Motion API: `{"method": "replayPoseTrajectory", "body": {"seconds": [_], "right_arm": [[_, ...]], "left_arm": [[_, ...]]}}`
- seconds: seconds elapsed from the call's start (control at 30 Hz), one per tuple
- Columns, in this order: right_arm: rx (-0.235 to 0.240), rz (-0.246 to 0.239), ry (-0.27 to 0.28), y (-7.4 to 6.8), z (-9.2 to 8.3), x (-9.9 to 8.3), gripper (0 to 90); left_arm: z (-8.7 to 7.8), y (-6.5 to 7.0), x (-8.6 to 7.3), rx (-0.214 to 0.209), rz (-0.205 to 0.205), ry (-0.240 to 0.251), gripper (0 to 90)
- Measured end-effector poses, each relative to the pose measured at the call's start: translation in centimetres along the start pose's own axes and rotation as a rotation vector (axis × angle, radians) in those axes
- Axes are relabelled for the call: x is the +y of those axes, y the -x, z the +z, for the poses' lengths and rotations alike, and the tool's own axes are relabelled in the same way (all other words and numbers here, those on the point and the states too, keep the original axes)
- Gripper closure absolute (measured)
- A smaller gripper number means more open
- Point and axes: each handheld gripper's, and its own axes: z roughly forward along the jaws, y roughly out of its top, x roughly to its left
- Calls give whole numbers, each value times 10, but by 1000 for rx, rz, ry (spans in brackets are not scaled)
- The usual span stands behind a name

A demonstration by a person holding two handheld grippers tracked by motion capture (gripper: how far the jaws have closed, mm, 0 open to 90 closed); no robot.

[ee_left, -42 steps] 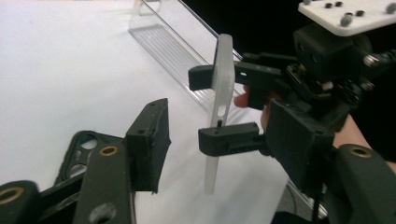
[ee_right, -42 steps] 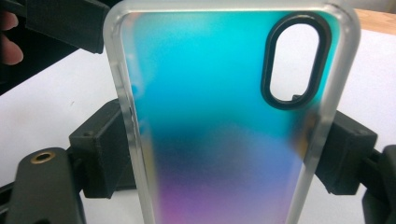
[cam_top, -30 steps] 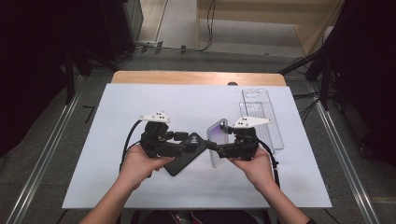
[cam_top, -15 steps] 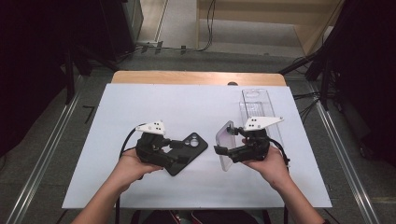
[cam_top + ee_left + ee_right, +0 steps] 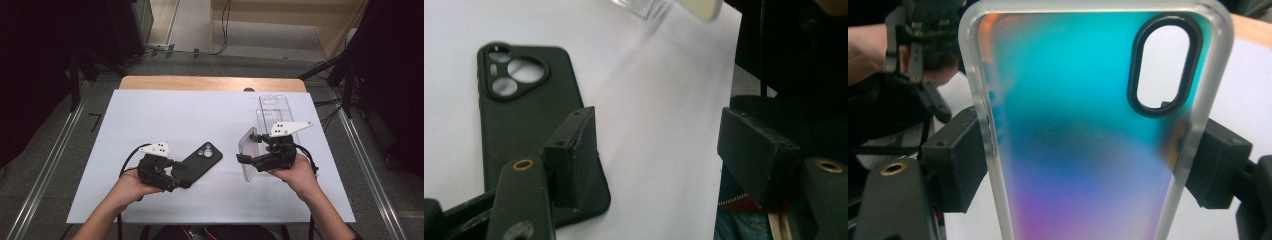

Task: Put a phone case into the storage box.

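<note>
The right gripper [image 5: 246,159] is clamped across the long edges of a translucent iridescent plastic phone case [image 5: 1093,125], light, flexible and slick, held above the white worktop [image 5: 150,115]. Left of it, the left gripper [image 5: 654,150] gapes beside a matte black phone case [image 5: 529,125] lying flat.

Phone case [image 5: 199,161] left on table [image 5: 150,115], tray [image 5: 274,111] right.

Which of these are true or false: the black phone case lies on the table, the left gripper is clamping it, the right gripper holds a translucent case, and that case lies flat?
1. The black rubbery phone case lies flat on the white table. True.
2. The left gripper is clamped on it. False: its jaws stand wide open.
3. The right gripper holds a translucent iridescent phone case. True.
4. That case lies flat. False: it is held up, off the table.
</note>
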Motion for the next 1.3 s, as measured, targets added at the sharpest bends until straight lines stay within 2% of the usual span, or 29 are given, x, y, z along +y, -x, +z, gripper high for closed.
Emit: {"method": "replayPoseTrajectory", "body": {"seconds": [0.3, 0.5, 0.6, 0.73, 0.9, 1.03, 1.13, 1.3], "right_arm": [[-67, 28, 42, 6, -15, 8, 157], [-126, 55, 71, 10, -23, 12, 157], [-194, 97, 91, 15, -28, 13, 157], [-260, 134, 119, 23, -34, 13, 157], [-371, 172, 141, 32, -40, 12, 157], [-433, 217, 169, 39, -43, 11, 157], [-471, 231, 183, 44, -44, 11, 157], [-542, 247, 185, 54, -41, 11, 157]], "left_arm": [[-6, -5, -15, 27, -10, -7, 325], [-10, -10, -23, 79, -23, -14, 323], [-12, -10, -27, 95, -51, 5, 322], [-16, -10, -31, 127, -53, 14, 297], [-20, -10, -35, 156, -70, 29, 297], [-21, -9, -37, 180, -77, 31, 297], [-22, -9, -38, 187, -86, 45, 297], [-22, -8, -39, 173, -94, 53, 297]]}}
